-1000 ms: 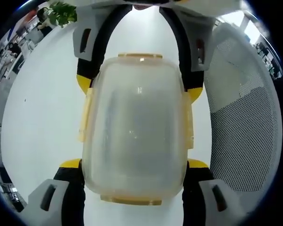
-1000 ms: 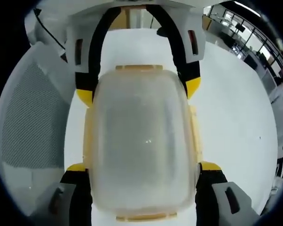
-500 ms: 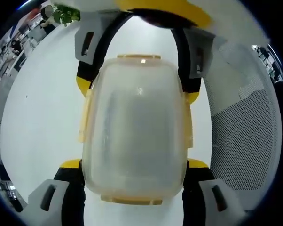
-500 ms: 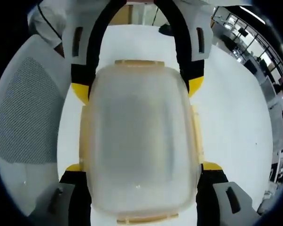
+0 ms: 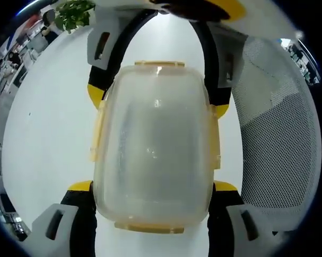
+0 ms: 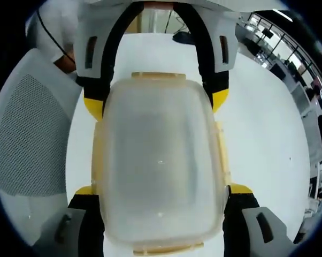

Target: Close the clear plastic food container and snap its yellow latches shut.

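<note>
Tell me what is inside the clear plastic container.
Through the cloudy walls of the container nothing shows inside, in either gripper view; small contents could hide behind the haze. Yellow latches line its edges.

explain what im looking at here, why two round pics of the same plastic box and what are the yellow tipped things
A person holds a two-jaw tool in each hand, and each tool carries a fisheye camera looking along its jaws, hence two round pictures. In the left gripper view, the left gripper grips one end of the clear container; the right gripper grips the far end. The right gripper view shows the reverse. The yellow-tipped things are the jaws. Yellow latches line the container's edges. Below lies a white table, with a mesh chair alongside.
</note>
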`<state>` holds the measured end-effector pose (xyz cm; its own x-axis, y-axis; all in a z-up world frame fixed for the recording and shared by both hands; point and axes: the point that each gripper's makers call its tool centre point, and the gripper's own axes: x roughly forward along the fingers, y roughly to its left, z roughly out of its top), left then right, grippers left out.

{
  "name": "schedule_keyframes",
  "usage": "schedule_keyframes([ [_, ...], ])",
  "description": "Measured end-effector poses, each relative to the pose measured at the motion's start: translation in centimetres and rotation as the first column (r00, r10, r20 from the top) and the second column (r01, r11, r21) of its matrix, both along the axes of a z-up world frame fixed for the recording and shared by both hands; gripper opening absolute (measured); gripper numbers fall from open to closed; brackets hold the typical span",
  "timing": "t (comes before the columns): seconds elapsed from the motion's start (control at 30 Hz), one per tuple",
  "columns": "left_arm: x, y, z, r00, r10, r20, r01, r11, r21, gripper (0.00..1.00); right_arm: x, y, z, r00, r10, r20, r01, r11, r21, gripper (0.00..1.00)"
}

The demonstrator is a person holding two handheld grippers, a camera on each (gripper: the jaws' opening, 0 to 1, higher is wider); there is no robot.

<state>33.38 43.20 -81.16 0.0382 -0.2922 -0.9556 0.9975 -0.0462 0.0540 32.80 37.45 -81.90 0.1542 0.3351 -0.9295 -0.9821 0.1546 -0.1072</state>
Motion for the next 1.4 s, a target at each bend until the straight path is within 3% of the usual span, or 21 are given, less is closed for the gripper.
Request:
schedule_keyframes([
  [0.67,0.0,0.1,-0.1,1.0,0.002,-0.017,-0.002,1.0,-0.004,0.88,-0.1,0.1,-0.2,1.0,0.004,-0.022,-0.004,1.0,-0.002,0.96],
  [1.4,3.1,-0.5,-0.3,1.0,0.005,-0.024,-0.005,1.0,-0.012,0.89,3.1,-0.6,-0.4,1.0,0.001,-0.024,-0.001,1.0,-0.009,0.96],
])
